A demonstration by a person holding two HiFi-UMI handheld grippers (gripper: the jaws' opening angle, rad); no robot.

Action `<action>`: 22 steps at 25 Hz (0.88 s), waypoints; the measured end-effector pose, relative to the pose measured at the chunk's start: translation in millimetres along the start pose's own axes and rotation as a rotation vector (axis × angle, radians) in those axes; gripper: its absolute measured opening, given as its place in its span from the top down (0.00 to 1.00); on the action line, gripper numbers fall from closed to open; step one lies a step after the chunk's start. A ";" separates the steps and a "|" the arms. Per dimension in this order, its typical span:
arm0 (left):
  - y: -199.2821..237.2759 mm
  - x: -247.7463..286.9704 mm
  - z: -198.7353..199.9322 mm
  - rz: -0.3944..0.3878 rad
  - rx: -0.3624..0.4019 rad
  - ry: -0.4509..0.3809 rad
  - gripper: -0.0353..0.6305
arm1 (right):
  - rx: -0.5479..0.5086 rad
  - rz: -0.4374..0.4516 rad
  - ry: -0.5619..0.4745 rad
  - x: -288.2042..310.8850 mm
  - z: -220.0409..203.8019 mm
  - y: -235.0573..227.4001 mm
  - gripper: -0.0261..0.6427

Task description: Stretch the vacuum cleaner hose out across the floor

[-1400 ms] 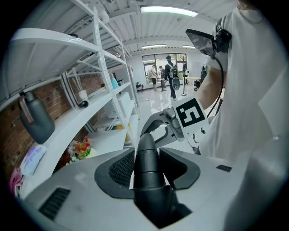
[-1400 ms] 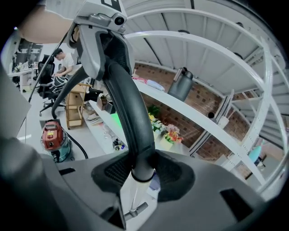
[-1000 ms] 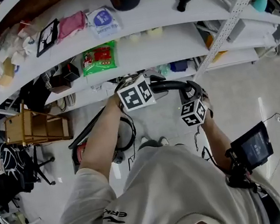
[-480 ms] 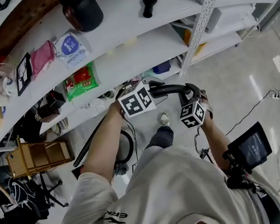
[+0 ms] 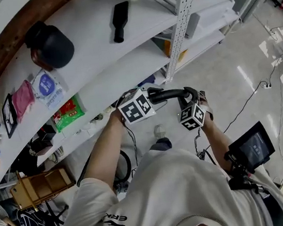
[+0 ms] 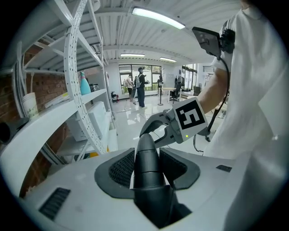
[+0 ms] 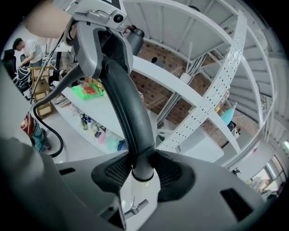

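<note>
Watch the shelf [image 5: 100,81] just beside you; the hose [image 7: 58,148] hangs from the handle [image 5: 169,94] down to the floor in a loop, and I judge it could snag at the shelf's foot as you pull, jerking the handle round in your grip; a twist between your two holds could also work it loose. Your left gripper [image 6: 146,166] is clamped narrow on the handle's black tube; your right gripper [image 7: 141,170] is closed on its other end, where black meets white.
</note>
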State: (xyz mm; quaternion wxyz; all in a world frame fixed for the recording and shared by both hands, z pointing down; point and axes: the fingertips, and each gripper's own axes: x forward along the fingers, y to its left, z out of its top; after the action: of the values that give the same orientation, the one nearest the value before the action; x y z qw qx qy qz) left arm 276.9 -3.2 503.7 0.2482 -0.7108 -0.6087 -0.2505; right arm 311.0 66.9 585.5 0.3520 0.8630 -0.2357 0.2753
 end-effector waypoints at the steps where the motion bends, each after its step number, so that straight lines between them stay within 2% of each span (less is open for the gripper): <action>1: 6.4 4.9 3.8 -0.008 0.002 -0.004 0.69 | 0.004 -0.006 0.006 3.6 -2.2 -7.8 0.72; 12: 50.5 55.4 44.3 -0.065 0.037 -0.028 0.69 | 0.040 -0.049 0.069 28.7 -33.1 -75.5 0.72; 22: 71.8 115.2 95.3 -0.071 0.013 -0.038 0.69 | 0.037 -0.051 0.073 38.5 -79.0 -142.9 0.72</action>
State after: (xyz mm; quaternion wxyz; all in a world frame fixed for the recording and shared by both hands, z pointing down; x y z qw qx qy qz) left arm 368.4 135.1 504.5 0.2322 -0.6916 -0.6399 -0.2416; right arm 400.8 208.6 589.4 0.3512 0.8644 -0.1956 0.3020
